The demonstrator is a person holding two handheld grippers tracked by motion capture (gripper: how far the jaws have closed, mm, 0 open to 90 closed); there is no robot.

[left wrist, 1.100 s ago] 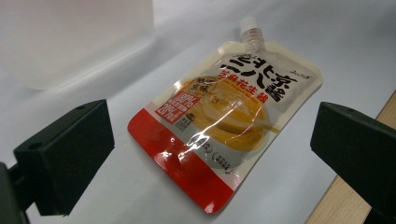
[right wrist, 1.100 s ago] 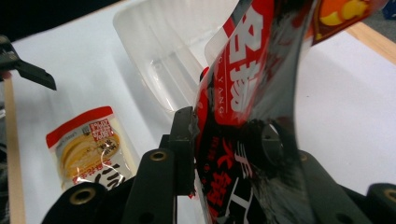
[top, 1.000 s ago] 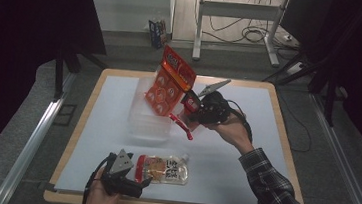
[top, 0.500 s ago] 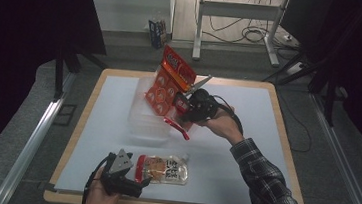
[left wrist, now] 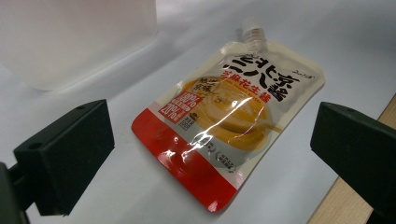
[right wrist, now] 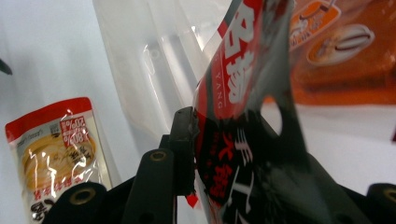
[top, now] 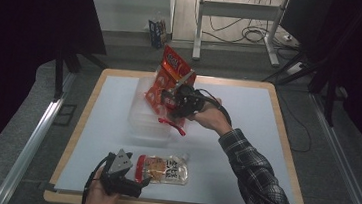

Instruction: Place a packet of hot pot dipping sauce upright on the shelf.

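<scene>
- R gripper (top: pixel 173 102) over the far-middle of the table (top: pixel 244 153), jaws clamped on a red snack bag (top: pixel 167 78) w/ white lettering.
- In right gripper view the bag (right wrist: pixel 233 93) sits pinched betw. the two black jaws, its edge running up from them; bag body hangs up and to the right of the jaws.
- Bag is tilted, held above a clear plastic container (top: pixel 144 118) that stands on the white mat.
- L gripper (top: pixel 136 180) low at the near edge, jaws wide apart, nothing betw. the pads.
- Sauce pouch (top: pixel 165 168) w/ red bottom band and spout lies flat on the mat just beside the L gripper's tips.
- In left gripper view the pouch (left wrist: pixel 224 126) lies ahead, centred in the gap betw. the open jaws, not touching either; spout end points away.
</scene>
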